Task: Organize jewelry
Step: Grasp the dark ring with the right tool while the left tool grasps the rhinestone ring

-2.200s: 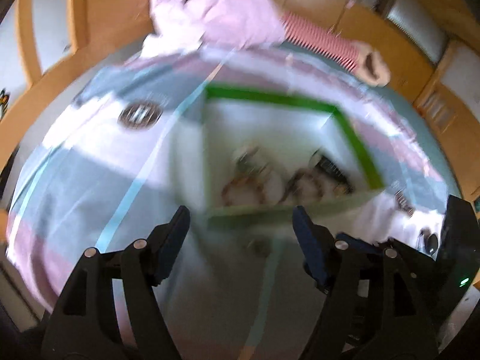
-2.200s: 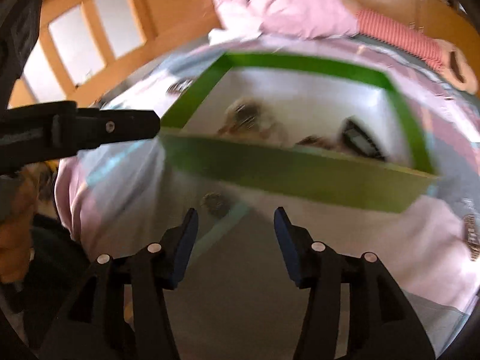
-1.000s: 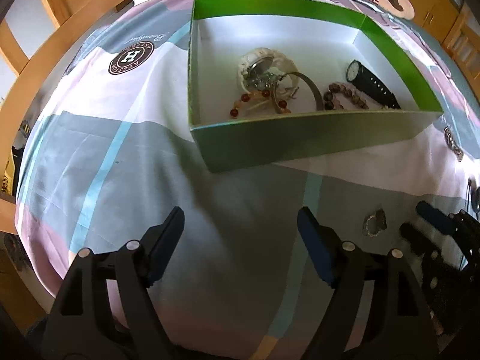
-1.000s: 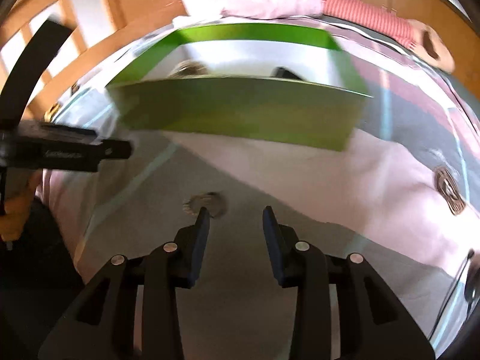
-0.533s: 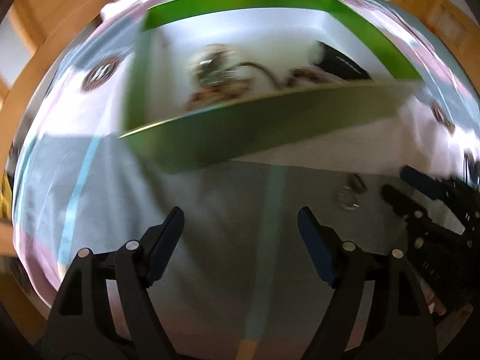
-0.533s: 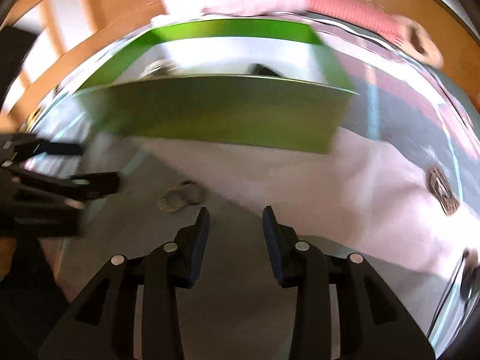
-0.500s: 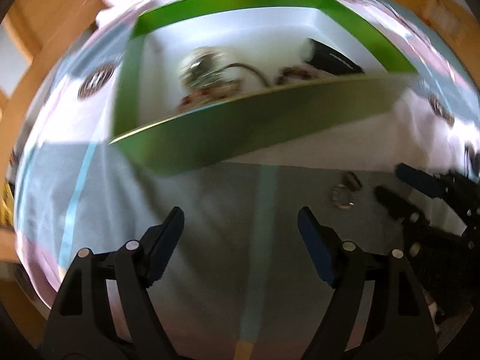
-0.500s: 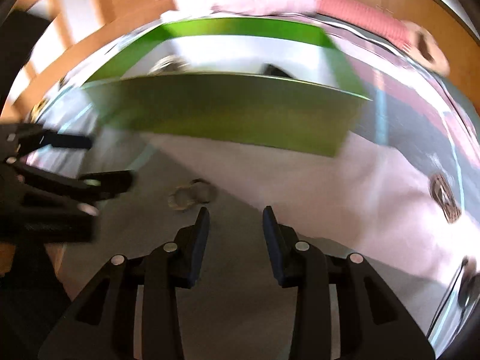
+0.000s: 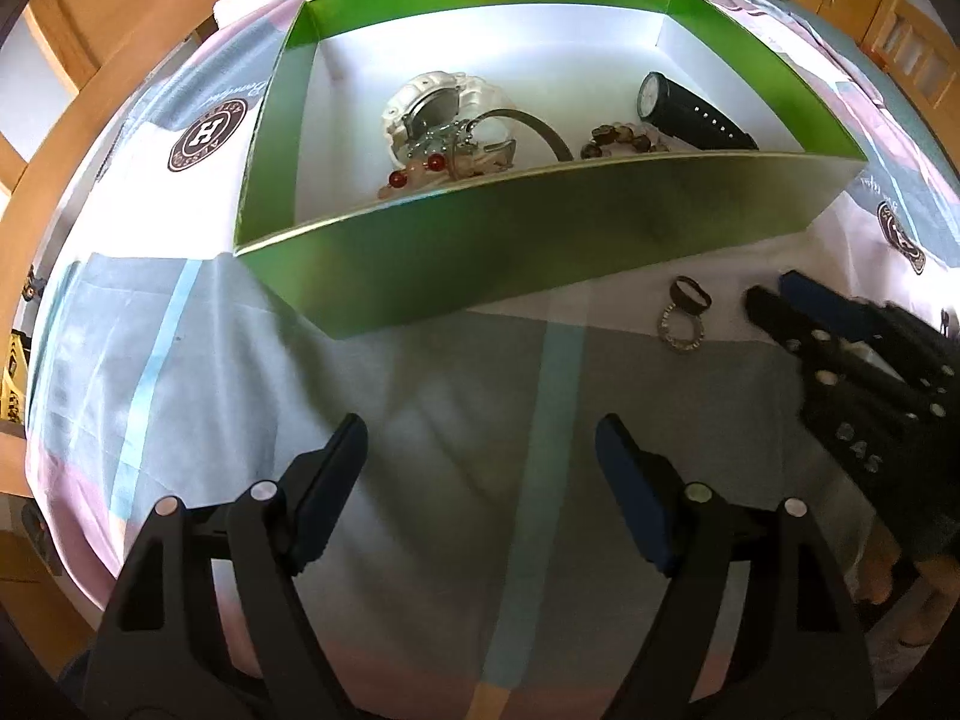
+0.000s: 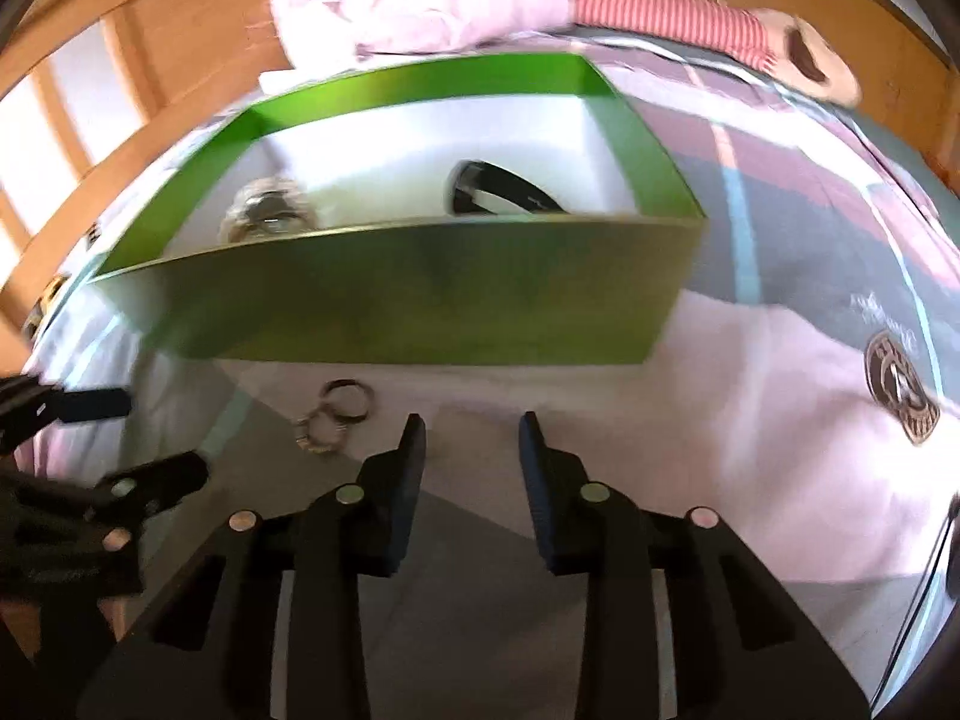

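While two rings point(image 9: 684, 315) lie touching, black watch point(image 9: 690, 111) points diagonally inside box point(image 9: 540, 240).

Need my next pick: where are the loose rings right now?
The rings lie on the bedsheet just outside the green box's near wall, right of centre in the left wrist view, beside the right tongs.

Both grippers are the same build: the left gripper point(image 9: 480, 450) and right gripper point(image 10: 471, 450) are matte black plastic frames with triangular cutouts, silver round screws at the pivots, and dark blue pads point(image 9: 624, 480) on the fingertips. The right one's side has embossed digits, looks like "045" or so, hard to read. There's a bit of bare skin at the lower right edge.
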